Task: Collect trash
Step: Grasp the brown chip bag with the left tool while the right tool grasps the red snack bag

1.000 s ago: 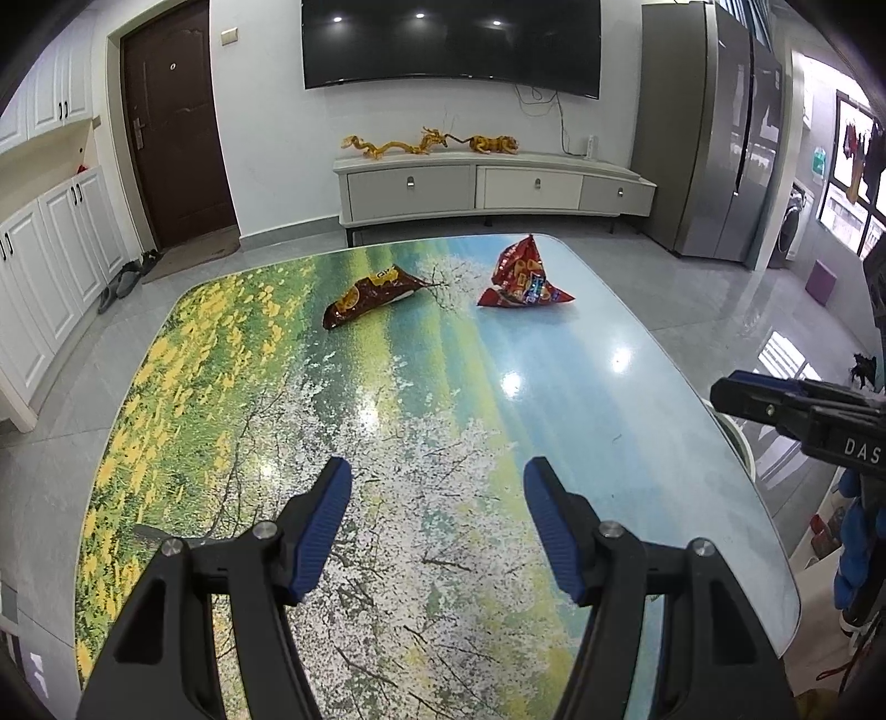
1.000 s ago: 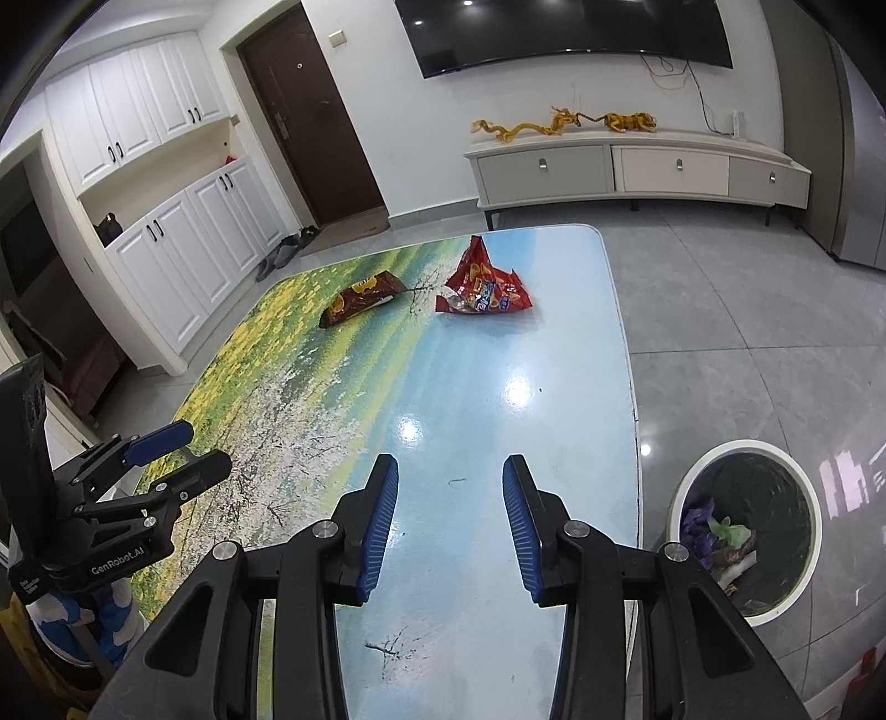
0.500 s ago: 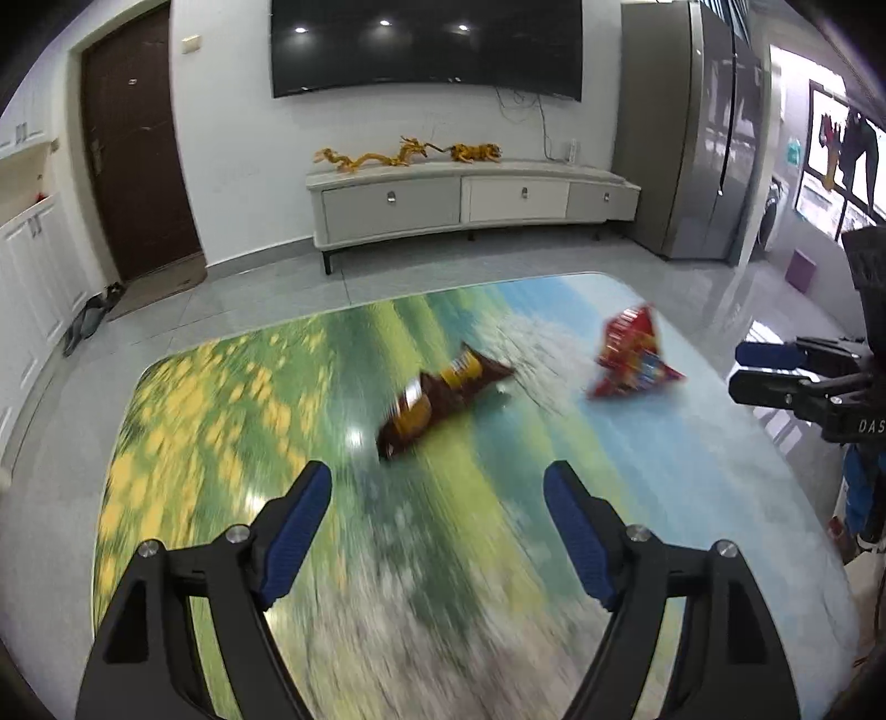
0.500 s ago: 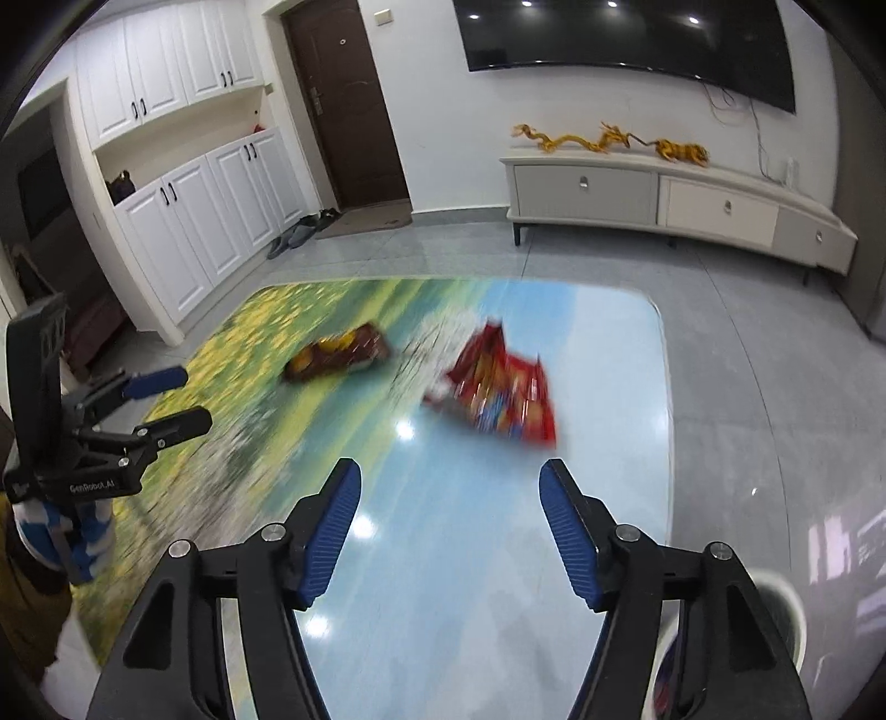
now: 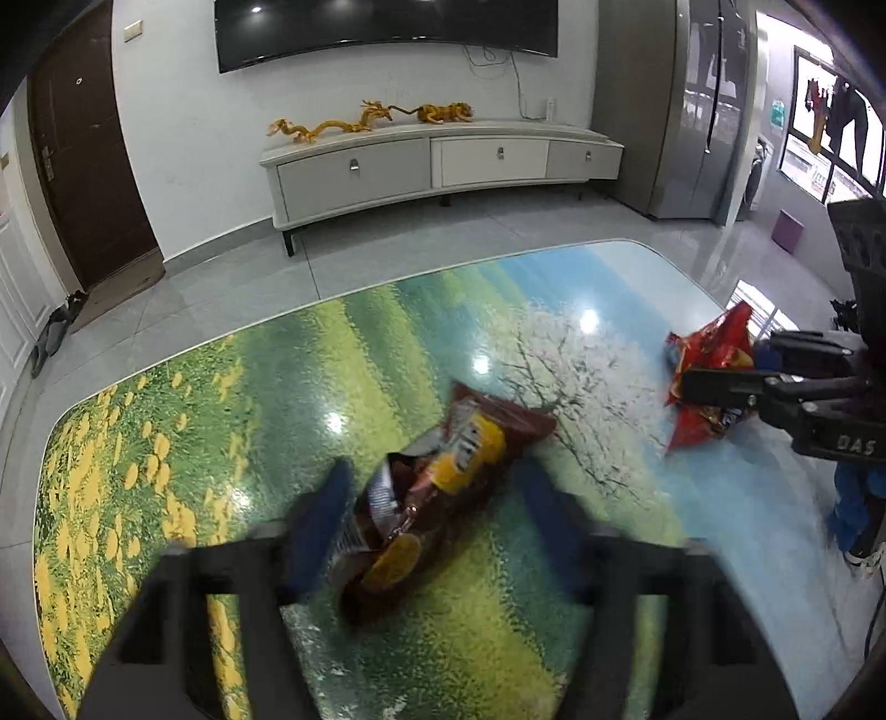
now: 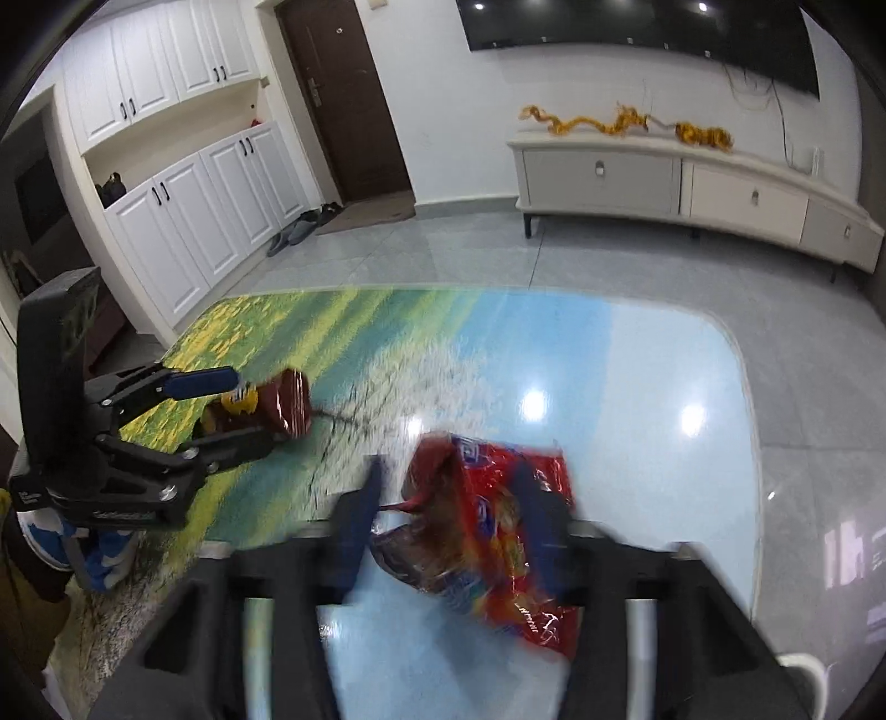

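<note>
- On the surface (image 5: 166,443), printed with yellow flowers, white blossom and blue sky: two pieces of trash, a brown snack bag (image 5: 465,448) and a red snack bag (image 6: 498,531), well apart from each other.
- Around the brown snack bag, in the left half of the surface: the left tongs (image 5: 434,476), just been closing, with the bag between the two blue pads.
- Left pad at the crumpled near end of this bag, right pad just beside its right side; too blurred to tell if pressing or released.
- From the right wrist camera, the same: one pad on each side of the brown bag, with the far end of the bag sticking out past the tips.
- Around the red snack bag, on the blue part near the right edge: the right tongs (image 6: 449,476), also just been closing, with the bag between the pads.
- Right pad over the red foil, left pad a little apart from the dark torn end; heavy blur here, so cannot tell whether clenched on the bag.
- Far behind, on the floor: a long pale cabinet (image 5: 443,160) with a golden dragon figure (image 5: 365,119) on top, under a dark screen (image 5: 387,27); a dark door (image 5: 83,155) at the far left.
</note>
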{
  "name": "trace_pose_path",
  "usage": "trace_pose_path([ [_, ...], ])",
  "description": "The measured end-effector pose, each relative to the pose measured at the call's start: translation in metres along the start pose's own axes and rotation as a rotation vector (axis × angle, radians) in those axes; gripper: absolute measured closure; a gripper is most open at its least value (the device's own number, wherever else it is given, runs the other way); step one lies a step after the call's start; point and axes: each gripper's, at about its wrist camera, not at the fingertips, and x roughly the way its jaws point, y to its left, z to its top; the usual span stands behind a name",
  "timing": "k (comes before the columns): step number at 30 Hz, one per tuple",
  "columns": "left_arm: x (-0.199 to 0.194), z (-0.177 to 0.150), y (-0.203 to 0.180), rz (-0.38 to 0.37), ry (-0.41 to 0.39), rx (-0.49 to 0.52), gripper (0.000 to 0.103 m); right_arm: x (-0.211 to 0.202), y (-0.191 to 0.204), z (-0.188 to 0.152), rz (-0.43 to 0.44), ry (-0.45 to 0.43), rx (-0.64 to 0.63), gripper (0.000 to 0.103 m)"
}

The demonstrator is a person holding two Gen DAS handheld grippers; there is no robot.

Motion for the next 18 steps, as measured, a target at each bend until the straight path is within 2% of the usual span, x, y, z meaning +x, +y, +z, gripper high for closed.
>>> trace_pose_path([
  [1, -0.002, -0.002, -0.002, -0.002, 0.002, -0.002, 0.061, -0.004, -0.001, -0.002, 0.007, -0.006, 0.006, 0.09],
  [2, -0.004, -0.003, -0.003, 0.001, -0.001, 0.001, 0.067, -0.008, -0.001, -0.004, 0.015, -0.012, 0.013, 0.095],
  [7, -0.031, -0.01, -0.02, -0.033, -0.023, -0.021, 0.078, -0.053, -0.005, -0.026, 0.062, -0.058, 0.057, 0.096],
  [11, -0.063, -0.006, -0.059, -0.069, -0.056, 0.024, 0.079, -0.105, -0.016, -0.051, 0.051, -0.108, 0.089, 0.096],
  [14, -0.081, 0.0, -0.101, -0.126, -0.069, 0.069, 0.079, -0.146, -0.039, -0.072, -0.009, -0.141, 0.134, 0.096],
  [18, -0.087, 0.009, -0.17, -0.229, -0.051, 0.129, 0.079, -0.192, -0.085, -0.113, -0.138, -0.151, 0.221, 0.096],
])
